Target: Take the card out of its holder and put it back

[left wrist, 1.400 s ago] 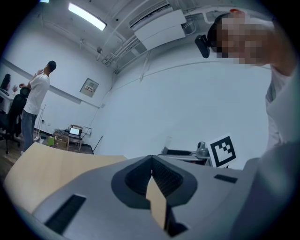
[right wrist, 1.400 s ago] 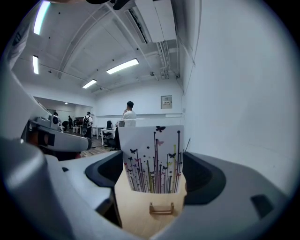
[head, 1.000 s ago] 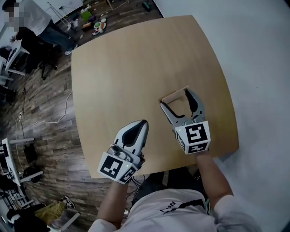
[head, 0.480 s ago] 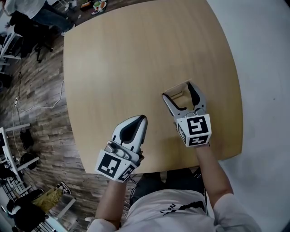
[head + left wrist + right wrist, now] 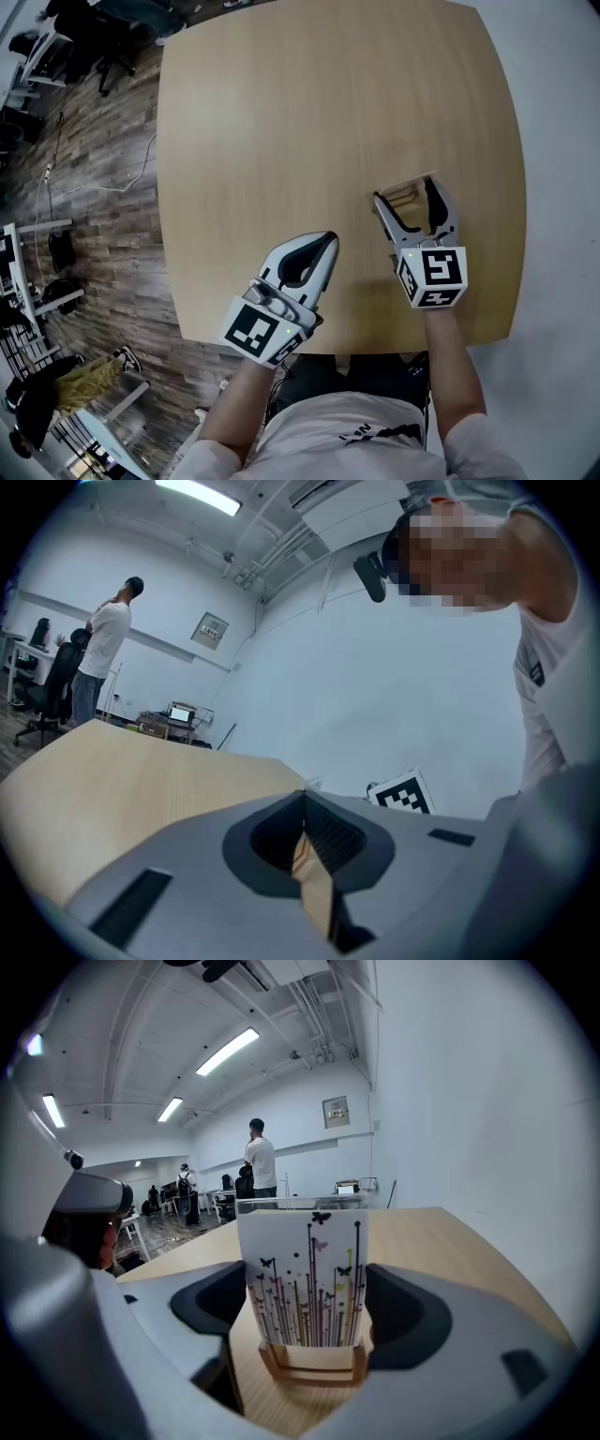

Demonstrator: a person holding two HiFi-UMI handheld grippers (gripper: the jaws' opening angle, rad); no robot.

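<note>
Right gripper view: 1 card (image 5: 305, 1279), white w/ butterflies, in 1 wood holder (image 5: 312, 1369).
R gripper (image 5: 405, 195): spread round card.
L gripper (image 5: 326, 242): clenched, empty.

**Matt wood, paper and plastic**

Pale wood grain on table (image 5: 281, 141), smooth, with only a faint sheen. Same pale bare wood for holder (image 5: 312, 1363). Thin white printed paper for card (image 5: 305, 1279). Matt grey plastic on left gripper (image 5: 305, 797) and right gripper (image 5: 309, 1312), with ribbed black pads (image 5: 336, 834). Dark, streaky wood planks on floor (image 5: 103, 234).
</note>
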